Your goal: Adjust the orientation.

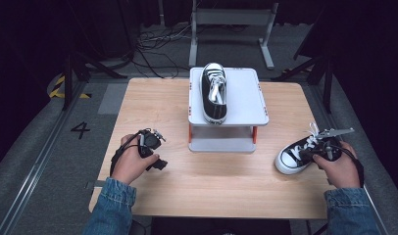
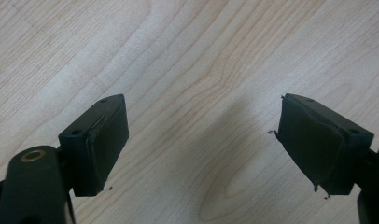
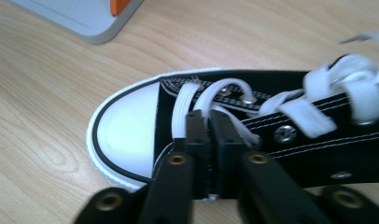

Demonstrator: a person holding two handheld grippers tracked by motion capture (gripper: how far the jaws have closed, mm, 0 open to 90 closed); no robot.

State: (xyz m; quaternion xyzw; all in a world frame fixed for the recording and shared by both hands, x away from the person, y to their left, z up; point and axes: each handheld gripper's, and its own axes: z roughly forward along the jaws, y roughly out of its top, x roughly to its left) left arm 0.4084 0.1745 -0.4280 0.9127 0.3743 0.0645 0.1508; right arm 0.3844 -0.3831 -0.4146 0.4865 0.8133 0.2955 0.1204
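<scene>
The right claw (image 1: 315, 151) is seen at the right-hand edge of the worktop (image 1: 153, 105), held in the right hand (image 1: 340, 169) and set down onto the black-and-white sneaker (image 1: 296, 155) lying there. In the right gripper view the two jaws are brought almost together over the sneaker's (image 3: 271, 140) lacing, just behind the white toe cap (image 3: 127, 135). A white lace (image 3: 197, 100) is looped right at the jaw tips, but whether it is actually pinched between the pads cannot be told. Only a thin slit is left between the jaws. The toe is pointed toward the middle of the worktop, and loose lace ends are spread out near the heel side.

Over on the left, the left claw (image 1: 155, 149) is held in the left hand (image 1: 131, 164) low over the bare wood. In the left gripper view its jaws are spread wide, with nothing between them.

At the back centre, a grey two-tier stand (image 1: 246, 98) is placed on the worktop, and a second sneaker (image 1: 214, 93) is set on its upper shelf, toe facing the person, well apart from both claws.
</scene>
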